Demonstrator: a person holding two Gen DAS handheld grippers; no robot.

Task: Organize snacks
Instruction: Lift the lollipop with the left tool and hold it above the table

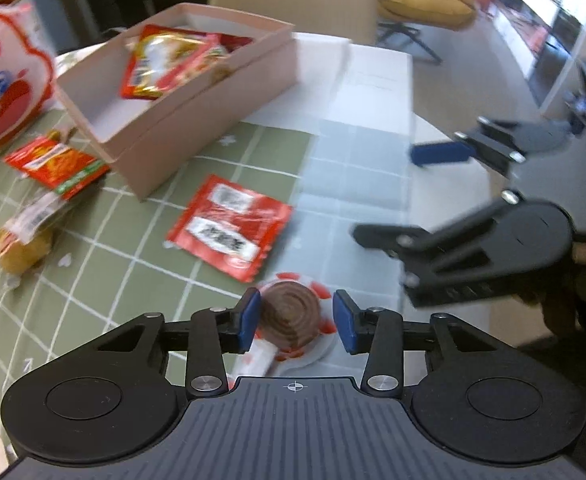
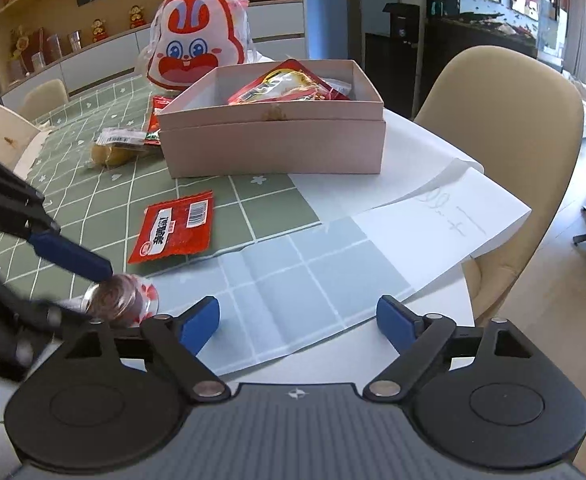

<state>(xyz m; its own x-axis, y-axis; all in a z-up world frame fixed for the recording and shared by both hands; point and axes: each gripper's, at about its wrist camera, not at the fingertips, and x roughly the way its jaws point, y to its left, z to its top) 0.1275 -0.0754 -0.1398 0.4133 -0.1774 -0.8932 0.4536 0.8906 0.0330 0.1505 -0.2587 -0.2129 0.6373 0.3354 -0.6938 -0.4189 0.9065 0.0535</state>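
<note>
My left gripper (image 1: 296, 320) is open, its blue pads on either side of a brown swirl snack (image 1: 289, 316) in a clear red-dotted wrapper lying on the table; the left pad is near it, the right pad apart. The snack also shows in the right wrist view (image 2: 119, 298) under the left gripper's finger (image 2: 71, 256). My right gripper (image 2: 297, 326) is open and empty above the table's near edge; it shows in the left wrist view (image 1: 425, 192). A pink box (image 2: 273, 140) holds red snack packets (image 2: 289, 88). A red packet (image 2: 173, 232) lies flat before it.
Left of the box lie a yellow bun in clear wrap (image 2: 113, 148) and a red packet (image 1: 57, 164). A rabbit-face bag (image 2: 197, 56) stands behind the box. White paper sheets (image 2: 433, 216) cover the table's right side. A beige chair (image 2: 513, 140) stands at the table's right edge.
</note>
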